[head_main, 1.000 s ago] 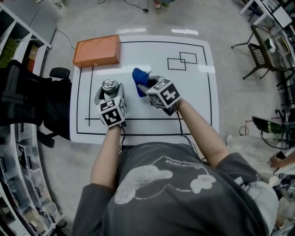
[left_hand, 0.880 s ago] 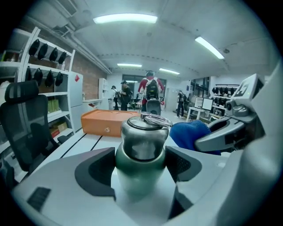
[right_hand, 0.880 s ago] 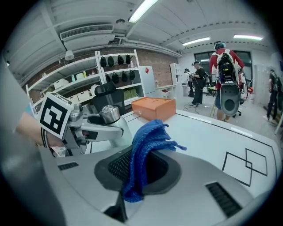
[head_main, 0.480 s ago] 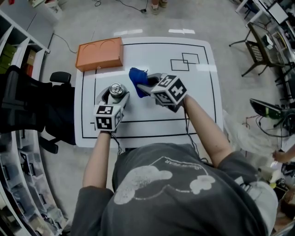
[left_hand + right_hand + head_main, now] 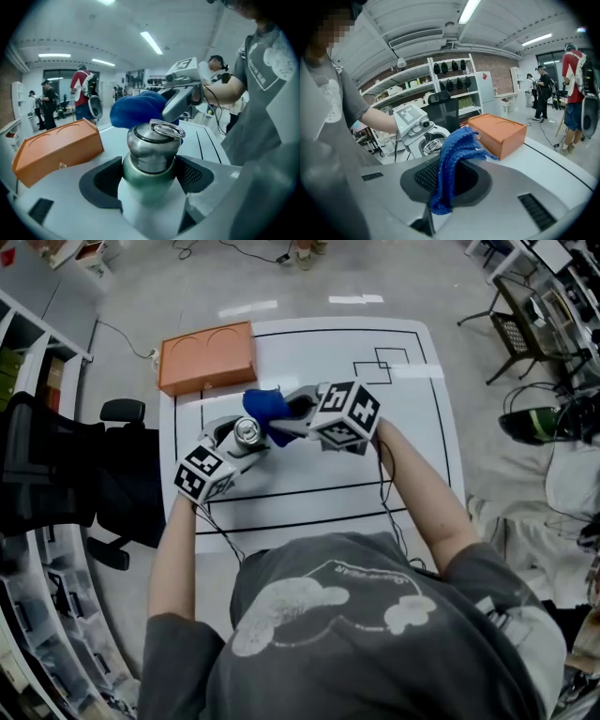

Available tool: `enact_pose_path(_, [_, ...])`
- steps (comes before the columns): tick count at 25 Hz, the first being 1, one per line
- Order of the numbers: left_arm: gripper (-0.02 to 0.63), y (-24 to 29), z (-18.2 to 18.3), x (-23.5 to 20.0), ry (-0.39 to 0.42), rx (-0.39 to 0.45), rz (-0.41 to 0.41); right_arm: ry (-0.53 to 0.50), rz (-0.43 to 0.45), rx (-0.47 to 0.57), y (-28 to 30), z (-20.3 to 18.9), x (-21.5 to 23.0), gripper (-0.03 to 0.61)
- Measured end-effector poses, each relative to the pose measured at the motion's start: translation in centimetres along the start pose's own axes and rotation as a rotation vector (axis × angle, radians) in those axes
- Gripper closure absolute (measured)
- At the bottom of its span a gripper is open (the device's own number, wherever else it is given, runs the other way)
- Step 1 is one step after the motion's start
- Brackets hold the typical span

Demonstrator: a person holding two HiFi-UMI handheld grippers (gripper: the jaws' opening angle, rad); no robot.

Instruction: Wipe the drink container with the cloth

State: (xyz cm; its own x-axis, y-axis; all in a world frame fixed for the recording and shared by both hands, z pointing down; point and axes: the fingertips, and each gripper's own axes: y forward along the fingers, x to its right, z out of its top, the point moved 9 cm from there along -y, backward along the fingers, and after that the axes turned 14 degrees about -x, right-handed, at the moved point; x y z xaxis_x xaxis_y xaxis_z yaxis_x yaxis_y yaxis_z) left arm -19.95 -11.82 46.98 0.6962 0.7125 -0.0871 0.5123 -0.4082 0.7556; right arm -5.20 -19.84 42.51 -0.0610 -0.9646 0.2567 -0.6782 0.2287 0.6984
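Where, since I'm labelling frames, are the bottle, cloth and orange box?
bottle (image 5: 152, 146), left gripper view, steel cap.
cloth (image 5: 449, 166), right gripper view, folded middle.
orange box (image 5: 206, 357), head view, top face.

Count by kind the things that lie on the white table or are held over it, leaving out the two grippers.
Drink container: 1
Blue cloth: 1
Orange box: 1
Total: 3
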Motion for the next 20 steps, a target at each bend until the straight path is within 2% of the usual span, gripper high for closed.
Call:
enact_pose_path(3, [0.262,0.0,-0.1,-0.9,0.098,-0.024,-0.078,0.013,0.022,-0.022,1.3,0.6,0.1,0.532])
enact_pose_path(6, [0.262,-0.1,-0.1,-1.3,0.150,-0.030,-0.127,0.051,0.037,-0.039,2.2,0.5,0.5,0.533])
enact_pose_path(9, [0.262,-0.2,-0.1,-1.5,0.167,-0.018,-0.151,0.105,0.052,-0.038,2.4,0.2,1.1,0.534])
enact_pose_path(20, [0.262,-0.2,-0.3,-2.0,0.223,0.030,-0.203,0.277,-0.001,-0.054,5.0,-2.6,2.6,0.535])
